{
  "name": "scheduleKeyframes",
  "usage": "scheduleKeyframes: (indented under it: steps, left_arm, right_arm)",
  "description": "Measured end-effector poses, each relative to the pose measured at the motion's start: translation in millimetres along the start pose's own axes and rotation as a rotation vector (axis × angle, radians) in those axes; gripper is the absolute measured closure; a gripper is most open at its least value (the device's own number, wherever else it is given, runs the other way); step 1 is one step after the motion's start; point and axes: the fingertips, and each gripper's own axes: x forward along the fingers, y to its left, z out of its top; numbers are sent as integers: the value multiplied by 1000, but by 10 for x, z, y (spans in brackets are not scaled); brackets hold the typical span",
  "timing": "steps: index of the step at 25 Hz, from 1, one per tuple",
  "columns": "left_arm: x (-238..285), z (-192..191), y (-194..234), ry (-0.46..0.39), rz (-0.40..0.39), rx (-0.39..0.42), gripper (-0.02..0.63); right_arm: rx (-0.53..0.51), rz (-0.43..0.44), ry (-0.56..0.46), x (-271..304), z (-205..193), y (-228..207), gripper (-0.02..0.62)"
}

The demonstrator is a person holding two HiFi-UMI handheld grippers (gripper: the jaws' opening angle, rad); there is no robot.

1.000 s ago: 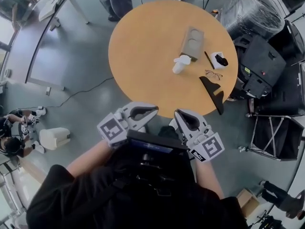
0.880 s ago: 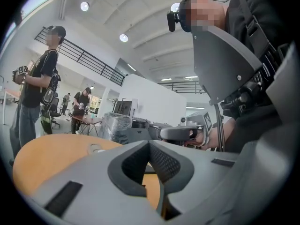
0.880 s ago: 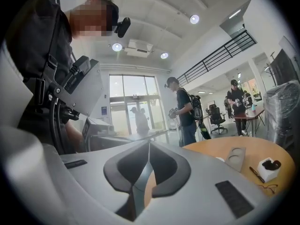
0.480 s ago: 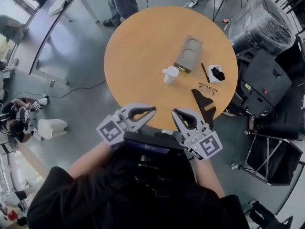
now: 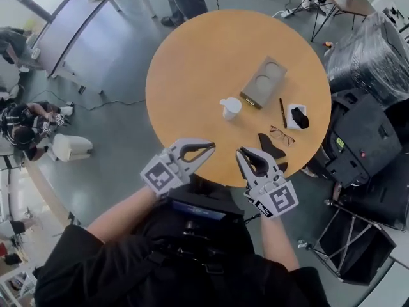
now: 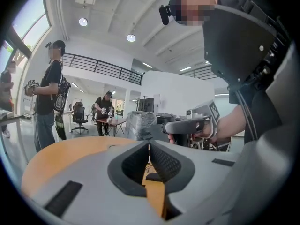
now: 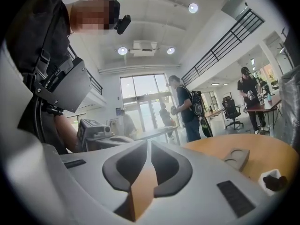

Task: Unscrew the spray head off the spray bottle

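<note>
Spray bottle (image 5: 230, 107) stood on the table (image 5: 192, 62) by the grey two-well tray (image 5: 263, 82); a white box (image 5: 291, 109) held something black (unidentifiable). Left gripper (image 5: 211, 146) was closed, empty; right gripper (image 5: 239, 151) had just been easing open, nothing between.

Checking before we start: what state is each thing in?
Bottle: standing, spray head on.
Left claw: shut, empty.
Right claw: just opening a crack, empty.
Cup tray: empty.
Glasses: lying flat.
</note>
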Motion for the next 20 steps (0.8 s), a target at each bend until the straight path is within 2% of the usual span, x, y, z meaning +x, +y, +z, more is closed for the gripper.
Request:
scheduleKeyframes:
  steps: [6, 7, 11, 14, 20]
  left_arm:
    - [268, -359, 519, 10, 69, -24, 578]
    - [323, -442, 604, 20, 77, -28, 560]
    - [582, -841, 948, 54, 89, -42, 557]
    - [823, -1192, 1174, 58, 93, -62, 557]
    - [1178, -1991, 1466, 78, 114, -79, 537]
  right_arm:
    - [7, -2, 21, 371, -226, -322, 552]
    - [6, -5, 23, 427, -259, -373, 551]
    - [1, -22, 17, 648, -464, -614, 545]
    - [9, -47, 23, 779, -768, -878, 545]
    - [30, -75, 97, 985, -1602, -1267, 541]
